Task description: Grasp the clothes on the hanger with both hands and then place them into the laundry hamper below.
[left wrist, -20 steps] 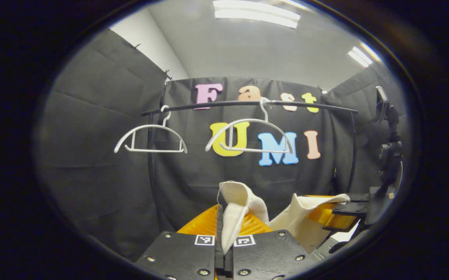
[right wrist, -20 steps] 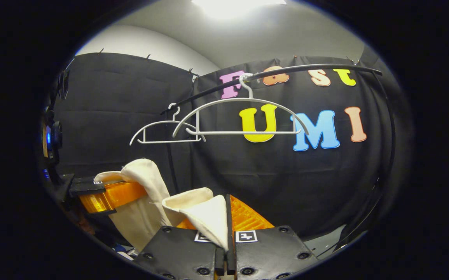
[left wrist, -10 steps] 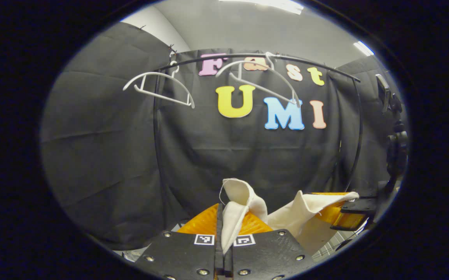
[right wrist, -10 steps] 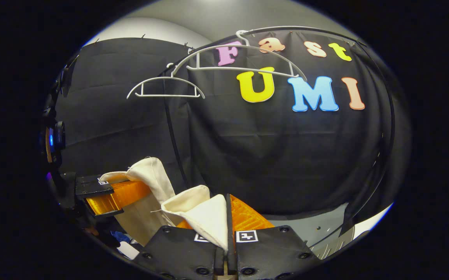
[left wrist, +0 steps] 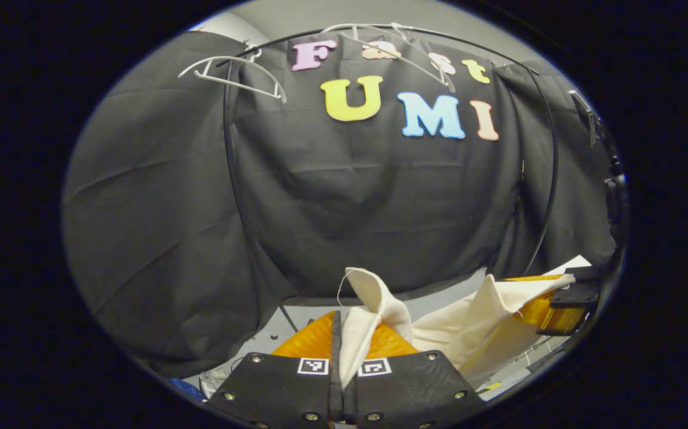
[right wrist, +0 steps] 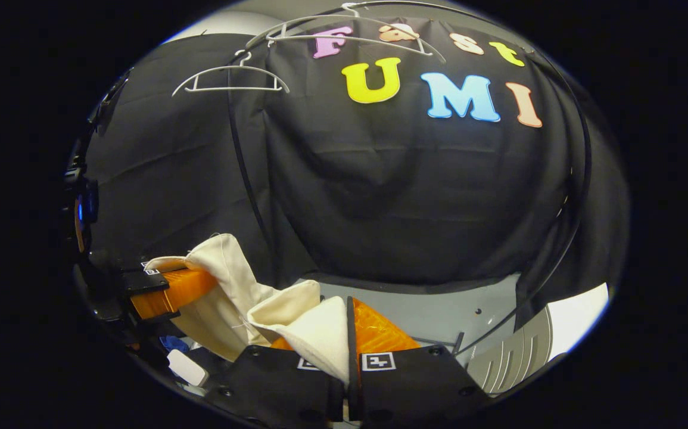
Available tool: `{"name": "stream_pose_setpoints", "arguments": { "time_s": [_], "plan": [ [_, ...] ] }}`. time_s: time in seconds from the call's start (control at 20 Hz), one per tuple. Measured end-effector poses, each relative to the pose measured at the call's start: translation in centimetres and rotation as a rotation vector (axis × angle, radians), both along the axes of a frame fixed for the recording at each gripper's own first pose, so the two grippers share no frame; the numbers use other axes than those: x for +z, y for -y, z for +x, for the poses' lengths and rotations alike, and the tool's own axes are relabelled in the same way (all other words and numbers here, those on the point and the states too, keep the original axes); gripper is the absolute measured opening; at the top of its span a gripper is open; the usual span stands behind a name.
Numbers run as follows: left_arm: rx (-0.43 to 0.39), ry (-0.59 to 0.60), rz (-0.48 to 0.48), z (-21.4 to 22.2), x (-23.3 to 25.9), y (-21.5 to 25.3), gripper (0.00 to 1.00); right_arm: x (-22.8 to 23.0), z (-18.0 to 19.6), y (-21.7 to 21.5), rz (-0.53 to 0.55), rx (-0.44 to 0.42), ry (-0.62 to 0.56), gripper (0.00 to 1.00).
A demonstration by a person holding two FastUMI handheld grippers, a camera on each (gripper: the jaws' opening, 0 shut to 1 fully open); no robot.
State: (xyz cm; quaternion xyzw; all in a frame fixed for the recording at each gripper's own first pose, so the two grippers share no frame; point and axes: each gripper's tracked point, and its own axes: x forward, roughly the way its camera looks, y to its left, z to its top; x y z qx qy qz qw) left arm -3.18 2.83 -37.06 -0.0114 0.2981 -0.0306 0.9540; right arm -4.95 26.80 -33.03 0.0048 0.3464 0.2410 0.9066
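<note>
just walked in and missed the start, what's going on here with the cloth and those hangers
A person is working two hand-held grippers, and both are clamped on the same cream garment. The left hand-held gripper pinches one bunched edge, and the right hand-held gripper pinches another, with the cloth slung between them. Up on the black rail, two white hangers are bare. The garment is off its hanger and held low, not yet released into a hamper.

Even overhead light, sharp focus, strong fisheye bending at edges
</note>
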Motion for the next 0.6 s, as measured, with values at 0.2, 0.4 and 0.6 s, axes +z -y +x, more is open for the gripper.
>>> {"name": "stream_pose_setpoints", "arguments": {
  "time_s": [0.2, 0.4, 0.6],
  "plan": [
    [-0.022, -0.089, 0.036, -2.0, -4.7, -0.9, 0.02, -2.9, -1.1, 0.3, -0.040, -0.014, -0.054, 0.08],
    [-0.054, -0.160, 0.058, -3.1, -7.7, -1.0, 0.03, -4.7, -1.5, 1.1, -0.083, -0.039, -0.090, 0.08],
    [-0.053, -0.201, 0.066, -3.7, -8.2, -1.9, 0.03, -5.7, -2.2, 2.0, -0.127, -0.057, -0.120, 0.10]
  ]
}}
